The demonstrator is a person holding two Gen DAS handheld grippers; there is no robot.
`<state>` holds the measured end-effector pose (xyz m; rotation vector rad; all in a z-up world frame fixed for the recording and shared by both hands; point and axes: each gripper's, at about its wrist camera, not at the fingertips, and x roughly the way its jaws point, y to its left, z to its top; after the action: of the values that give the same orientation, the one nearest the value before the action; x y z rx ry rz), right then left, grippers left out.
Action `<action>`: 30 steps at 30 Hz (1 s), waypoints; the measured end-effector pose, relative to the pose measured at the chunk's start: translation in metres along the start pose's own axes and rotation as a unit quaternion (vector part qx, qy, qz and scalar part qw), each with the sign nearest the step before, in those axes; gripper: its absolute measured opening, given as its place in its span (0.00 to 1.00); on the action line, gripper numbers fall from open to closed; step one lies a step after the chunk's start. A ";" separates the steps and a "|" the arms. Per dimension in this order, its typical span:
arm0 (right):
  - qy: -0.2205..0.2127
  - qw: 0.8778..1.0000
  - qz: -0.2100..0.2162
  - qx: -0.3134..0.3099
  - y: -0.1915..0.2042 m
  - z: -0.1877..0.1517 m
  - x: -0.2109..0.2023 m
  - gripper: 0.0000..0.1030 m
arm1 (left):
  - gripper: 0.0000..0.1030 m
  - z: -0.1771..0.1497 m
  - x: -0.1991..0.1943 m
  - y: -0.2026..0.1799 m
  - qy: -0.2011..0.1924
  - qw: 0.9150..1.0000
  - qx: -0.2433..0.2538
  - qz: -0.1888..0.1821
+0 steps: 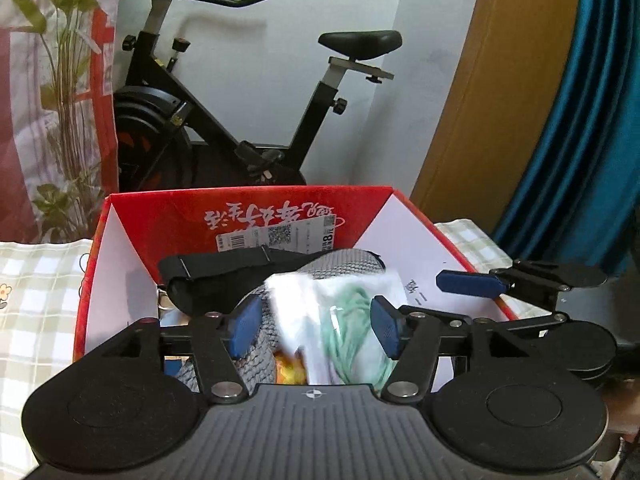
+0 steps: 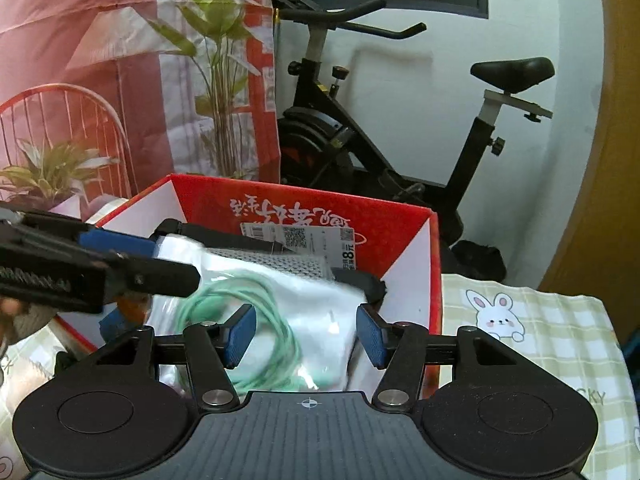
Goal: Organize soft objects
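A red cardboard box [image 1: 132, 248] with white inner walls stands on the checked tablecloth; it shows in the right wrist view too [image 2: 404, 224]. Inside lie a clear bag with a coiled green cord [image 1: 352, 336] [image 2: 256, 312], a grey mesh item [image 1: 340, 268] [image 2: 276, 266] and a black pouch [image 1: 212, 280]. My left gripper [image 1: 316, 326] is open just above the bag, which looks blurred. My right gripper [image 2: 306, 334] is open over the same bag, touching nothing. The right gripper's fingers [image 1: 468, 282] show at the box's right edge in the left wrist view.
A black exercise bike [image 1: 240, 120] [image 2: 400, 140] stands behind the box against the white wall. A printed backdrop with plants [image 2: 120, 80] hangs at the left. A rabbit-print checked cloth [image 2: 520, 332] covers the table. A wooden panel and blue curtain [image 1: 580, 140] are at the right.
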<state>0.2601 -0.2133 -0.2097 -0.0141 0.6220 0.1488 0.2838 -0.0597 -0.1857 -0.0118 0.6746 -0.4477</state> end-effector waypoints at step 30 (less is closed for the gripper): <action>-0.016 0.998 0.057 -0.029 0.041 -0.011 -0.039 0.50 | 0.21 -0.024 -0.064 0.035 0.026 0.997 0.037 0.066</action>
<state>0.2168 -0.1790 -0.1952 -0.0333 0.5855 0.2767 0.2394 0.0007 -0.1716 0.1134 0.7047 -0.3462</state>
